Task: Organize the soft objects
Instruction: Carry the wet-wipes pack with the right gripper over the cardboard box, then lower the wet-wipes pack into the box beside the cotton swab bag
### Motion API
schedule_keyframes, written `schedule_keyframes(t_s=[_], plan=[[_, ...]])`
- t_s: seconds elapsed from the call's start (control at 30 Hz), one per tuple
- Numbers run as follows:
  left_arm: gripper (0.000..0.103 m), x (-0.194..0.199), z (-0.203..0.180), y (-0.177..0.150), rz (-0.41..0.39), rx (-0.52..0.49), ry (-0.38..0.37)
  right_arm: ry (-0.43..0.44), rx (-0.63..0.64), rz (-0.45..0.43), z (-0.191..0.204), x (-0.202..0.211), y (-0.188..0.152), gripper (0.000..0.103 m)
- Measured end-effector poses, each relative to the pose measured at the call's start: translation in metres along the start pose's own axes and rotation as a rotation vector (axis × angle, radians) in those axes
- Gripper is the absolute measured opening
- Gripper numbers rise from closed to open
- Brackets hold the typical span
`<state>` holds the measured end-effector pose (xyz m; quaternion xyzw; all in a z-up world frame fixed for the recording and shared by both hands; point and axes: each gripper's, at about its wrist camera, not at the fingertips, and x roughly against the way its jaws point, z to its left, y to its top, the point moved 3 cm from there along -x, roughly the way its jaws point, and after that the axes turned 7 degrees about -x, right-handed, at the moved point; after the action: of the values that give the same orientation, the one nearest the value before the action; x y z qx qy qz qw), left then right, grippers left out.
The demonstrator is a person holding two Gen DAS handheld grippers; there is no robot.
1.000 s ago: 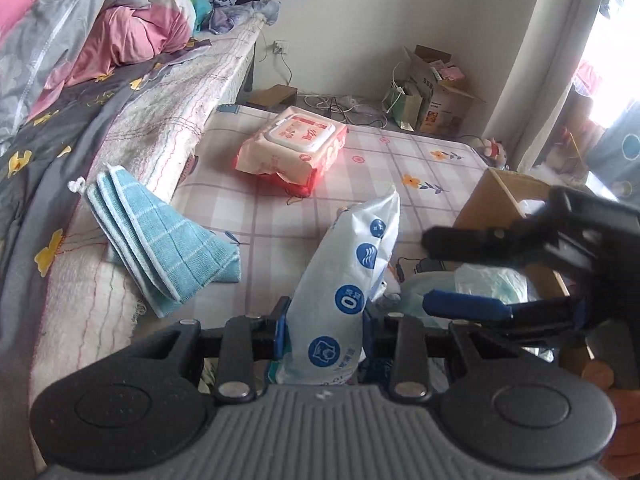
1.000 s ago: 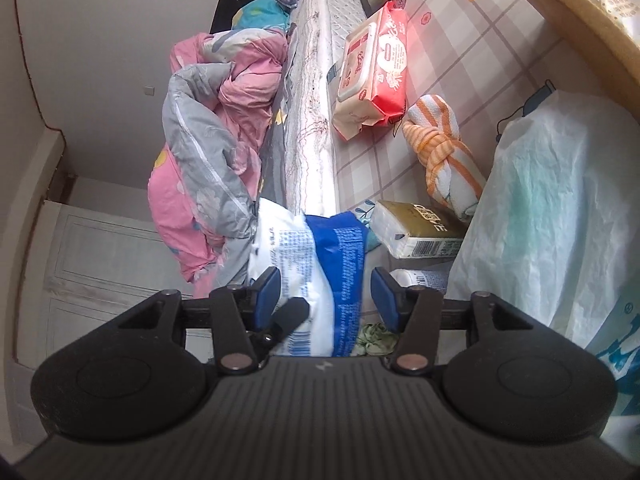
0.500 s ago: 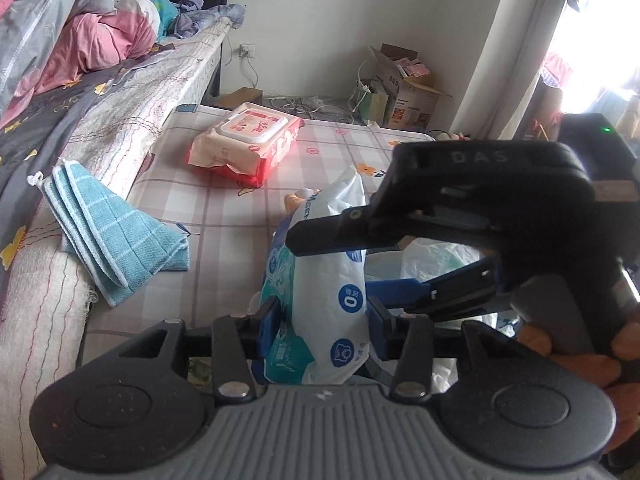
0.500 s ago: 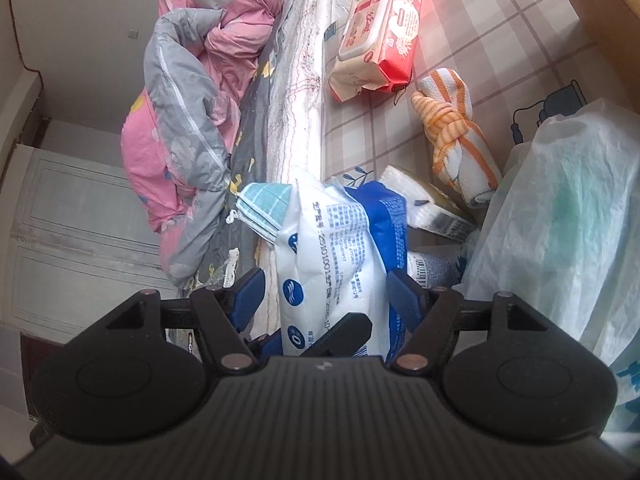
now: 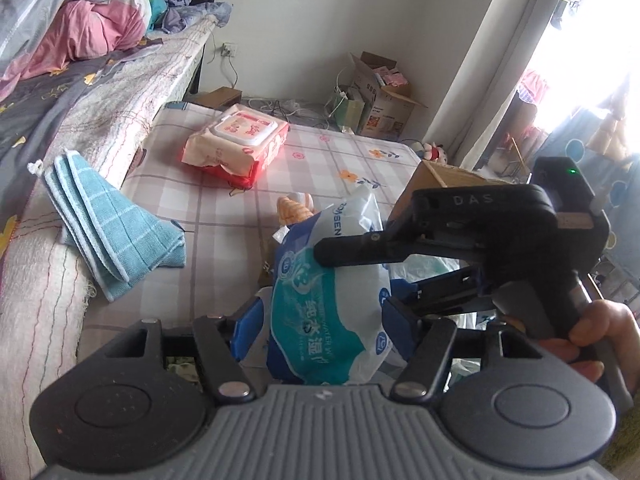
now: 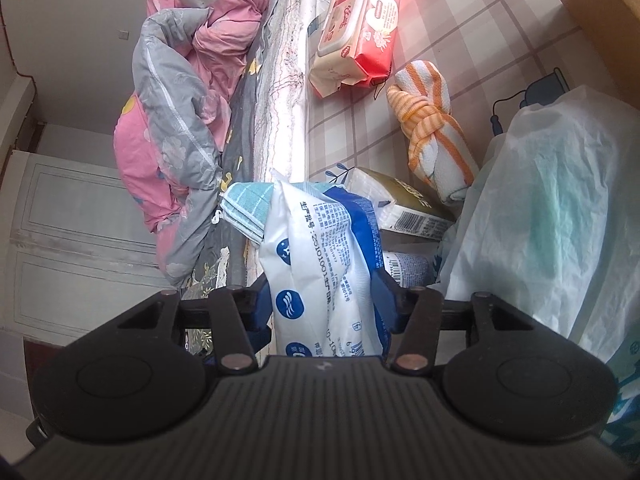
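Left wrist view: left hand-held gripper (image 5: pixel 320 324), jaws opening, releases the wet-wipe pack (image 5: pixel 326 312) still between them, a likely handover; wooden box (image 5: pixel 448 178) at 2 o'clock.
Right wrist view: right hand-held gripper (image 6: pixel 326 304), jaws closing, clamps the pack (image 6: pixel 320 276); clear checked mat (image 6: pixel 460 32) at 1 o'clock, mattress edge (image 6: pixel 288 92) at 11.

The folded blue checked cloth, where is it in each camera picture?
Left wrist: folded blue checked cloth at left, leaning on the mattress edge.
Right wrist: only a corner shows, centre, behind the blue-and-white wipes pack.
Shared landmark: red wet-wipes pack.
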<state>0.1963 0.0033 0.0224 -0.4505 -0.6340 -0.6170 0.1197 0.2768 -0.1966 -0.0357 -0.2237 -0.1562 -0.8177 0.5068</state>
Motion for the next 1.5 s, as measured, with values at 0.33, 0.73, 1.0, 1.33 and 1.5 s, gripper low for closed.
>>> schedule_keyframes(t_s=[0.33,0.73,1.0,1.33,1.5], plan=[[0.06,0.012,-0.011,0.001,-0.011,0.033,-0.038,0.084,-0.055,0.011,-0.002,0.0,-0.01,0.036],[0.061,0.052,-0.079,0.028,-0.114,-0.073,-0.09,0.237,-0.019,-0.054,0.012,0.073,-0.022,0.035],[0.062,0.033,-0.158,0.052,-0.148,-0.161,-0.231,0.267,0.016,-0.211,-0.009,0.178,-0.011,0.035],[0.062,-0.005,-0.172,0.049,-0.098,-0.131,-0.25,0.062,0.015,-0.346,-0.081,0.281,0.025,0.035],[0.062,-0.014,-0.136,0.044,-0.059,-0.065,-0.169,-0.043,0.011,-0.175,-0.114,0.248,0.045,0.035]])
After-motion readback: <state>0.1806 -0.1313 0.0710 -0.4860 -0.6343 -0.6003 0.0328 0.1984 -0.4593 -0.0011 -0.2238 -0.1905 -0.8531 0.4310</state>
